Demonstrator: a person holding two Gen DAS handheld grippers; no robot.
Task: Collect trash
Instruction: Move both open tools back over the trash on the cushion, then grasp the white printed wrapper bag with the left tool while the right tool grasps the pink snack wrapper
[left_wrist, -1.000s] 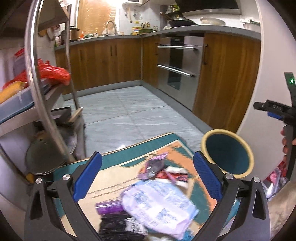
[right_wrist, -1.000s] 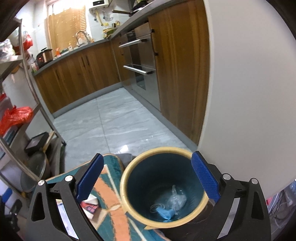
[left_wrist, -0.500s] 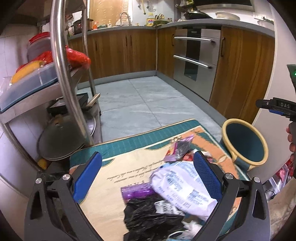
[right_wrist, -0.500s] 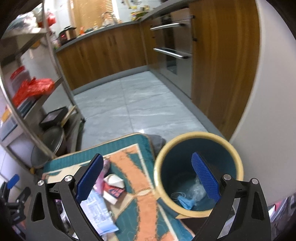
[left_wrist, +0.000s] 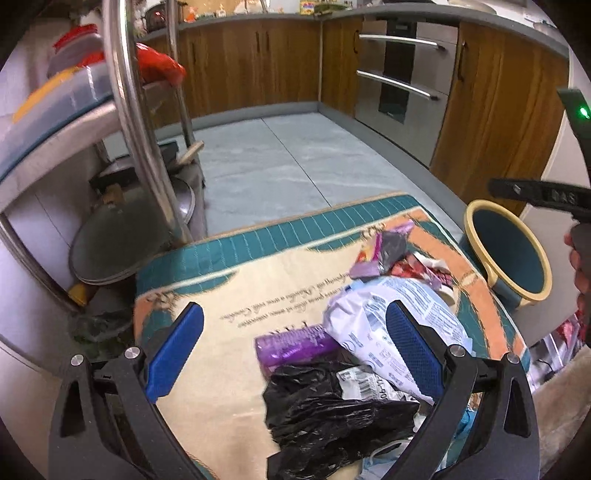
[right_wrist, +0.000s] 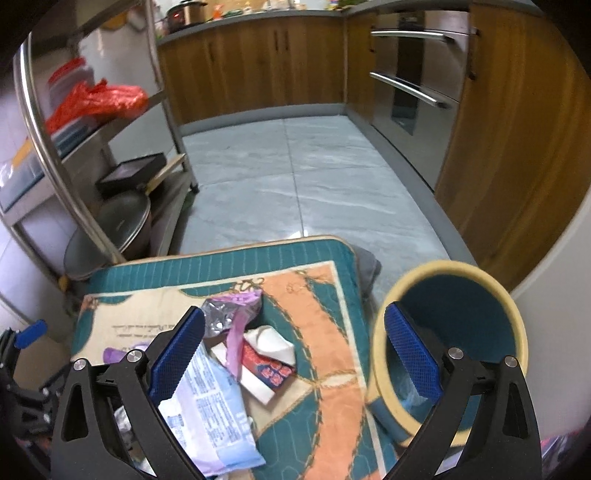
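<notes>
Trash lies piled on a patterned mat (left_wrist: 236, 295): a black plastic bag (left_wrist: 325, 417), a purple wrapper (left_wrist: 295, 347), a white printed pouch (left_wrist: 399, 332) and a red-and-white carton (right_wrist: 269, 365). A foil wrapper (right_wrist: 225, 314) lies farther back. A teal bin with a cream rim (right_wrist: 454, 325) stands right of the mat. My left gripper (left_wrist: 291, 354) hangs open above the purple wrapper and black bag. My right gripper (right_wrist: 293, 354) is open over the carton, with the bin (left_wrist: 509, 251) beside its right finger. Both grippers hold nothing.
A steel shelf rack (left_wrist: 125, 110) with a red bag (right_wrist: 99, 99), boxes and pot lids (left_wrist: 114, 243) stands at the left. Wooden cabinets and an oven (left_wrist: 402, 85) line the back and right. Grey tiled floor (right_wrist: 295, 177) stretches beyond the mat.
My right gripper has swung left, from above the bin to over the trash on the mat. My left gripper has pulled back and tilted down, bringing the black bag under it.
</notes>
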